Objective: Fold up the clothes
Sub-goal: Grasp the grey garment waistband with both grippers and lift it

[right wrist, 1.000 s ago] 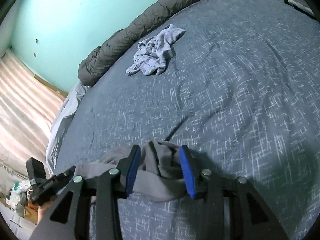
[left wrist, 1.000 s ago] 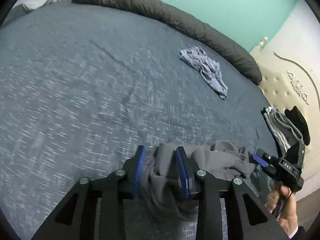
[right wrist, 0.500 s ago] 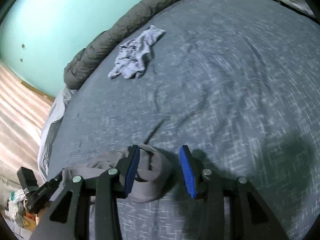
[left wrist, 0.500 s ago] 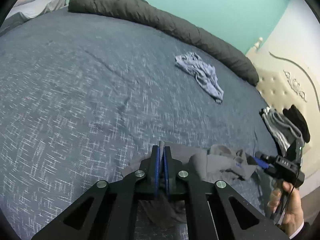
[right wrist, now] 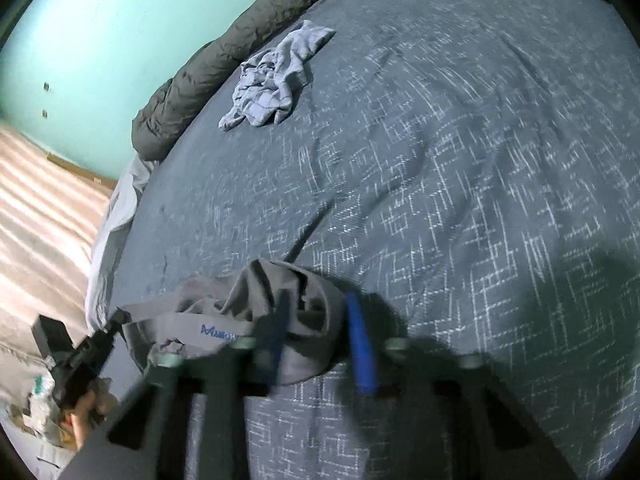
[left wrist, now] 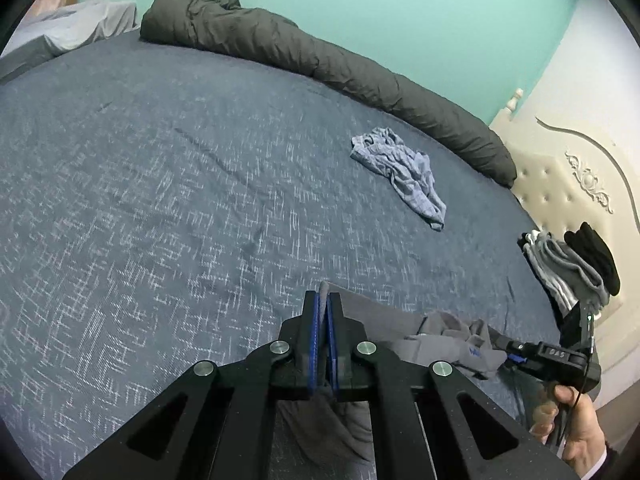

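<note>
while my left gripper (left wrist: 322, 300) is clamped on an edge of the grey garment (left wrist: 448, 340), my right gripper (right wrist: 320, 320) stands open at its other end.

the garment lies crumpled at the near edge of the blue bedspread (left wrist: 160, 200), stretched between my two grippers. my left view alone shows a folded stack (left wrist: 560, 272) by the headboard; my right view, blurred, shows blue lettering on the waistband (right wrist: 218, 330), one pad over the cloth. a pale blue garment (left wrist: 400, 168) lies well apart, near the rolled dark duvet (left wrist: 320, 56).

Bed (left wrist: 160, 200) w/ grey garment (left wrist: 440, 340), blue garment (left wrist: 404, 172), folded pile (left wrist: 568, 268).
</note>
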The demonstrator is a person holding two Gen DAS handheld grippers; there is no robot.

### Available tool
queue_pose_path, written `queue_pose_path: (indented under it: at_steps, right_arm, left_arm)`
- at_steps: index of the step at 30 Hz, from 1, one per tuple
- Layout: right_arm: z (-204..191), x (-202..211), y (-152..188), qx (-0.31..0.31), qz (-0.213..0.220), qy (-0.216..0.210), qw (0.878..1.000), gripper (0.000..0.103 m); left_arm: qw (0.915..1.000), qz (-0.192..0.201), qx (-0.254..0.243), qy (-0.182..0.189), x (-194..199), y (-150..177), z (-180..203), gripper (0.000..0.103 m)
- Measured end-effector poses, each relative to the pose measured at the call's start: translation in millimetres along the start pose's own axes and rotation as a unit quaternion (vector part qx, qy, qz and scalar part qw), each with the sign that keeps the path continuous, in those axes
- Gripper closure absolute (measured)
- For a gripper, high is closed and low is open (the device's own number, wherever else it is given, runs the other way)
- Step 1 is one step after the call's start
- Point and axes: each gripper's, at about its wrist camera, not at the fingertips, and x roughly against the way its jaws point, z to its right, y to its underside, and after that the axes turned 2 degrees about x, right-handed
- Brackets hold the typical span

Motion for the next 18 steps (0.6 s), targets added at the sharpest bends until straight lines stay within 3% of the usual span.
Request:
queue_pose_path:
  at_steps: [8, 18]
  right_arm:
    - [-17.1, 30.1, -8.4, 0.014, 0.052, -0.034, 0.998, 0.1]
    - [-88.9, 127.4, -39.3, 0.092, 0.11, -0.049, 0.988, 0.101]
  left_arm:
    - [0.9994, 0.03, -0.006, 0.014, 22.3, -15.5, 8.7, 0.099]
    - [0.9955, 0.08, -0.039, 0.033, 104.2, -49.9, 50.6, 0.099]
